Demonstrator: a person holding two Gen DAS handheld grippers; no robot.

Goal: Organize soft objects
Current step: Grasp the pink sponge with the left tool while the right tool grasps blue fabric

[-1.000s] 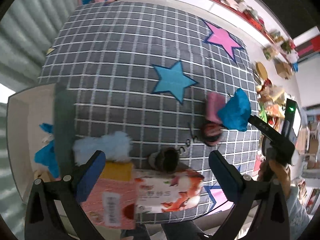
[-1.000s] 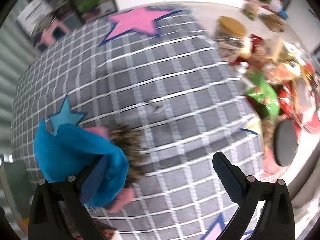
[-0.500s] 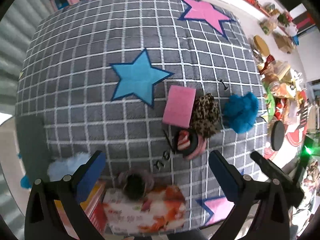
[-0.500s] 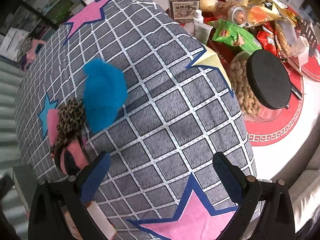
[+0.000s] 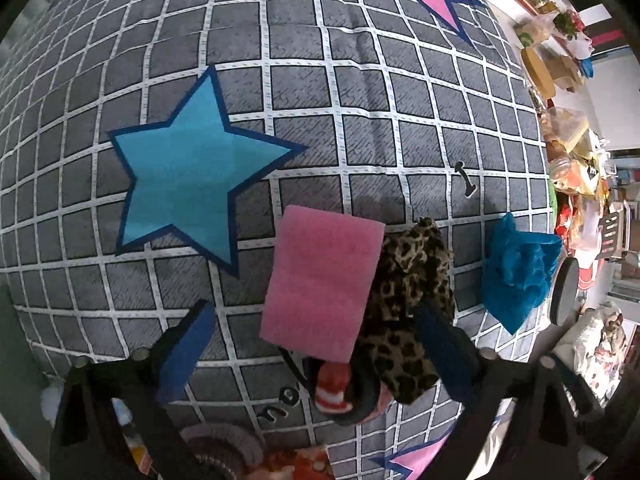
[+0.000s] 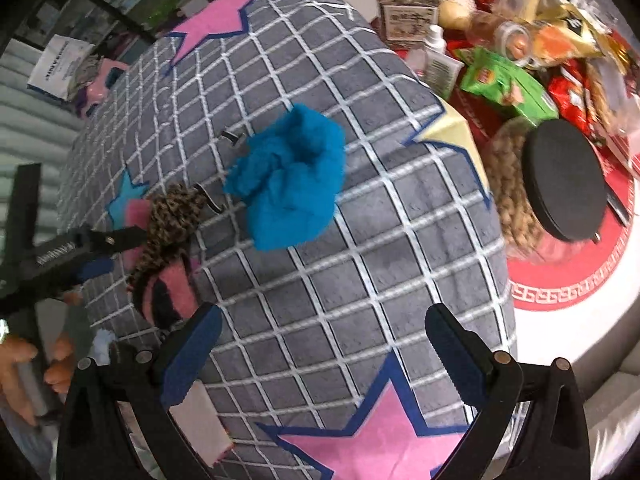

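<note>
Left hand-held gripper (image 5: 316, 344) closing (wide apart) around pink sponge (image 5: 322, 282); untouched

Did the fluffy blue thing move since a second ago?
Yes. The blue fluffy cloth was up in the right gripper's jaws; now it lies on the checked cover, beside the leopard-print cloth.

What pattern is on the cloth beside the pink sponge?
Leopard print cloth, brown and black; clearest in the left wrist view.
</note>
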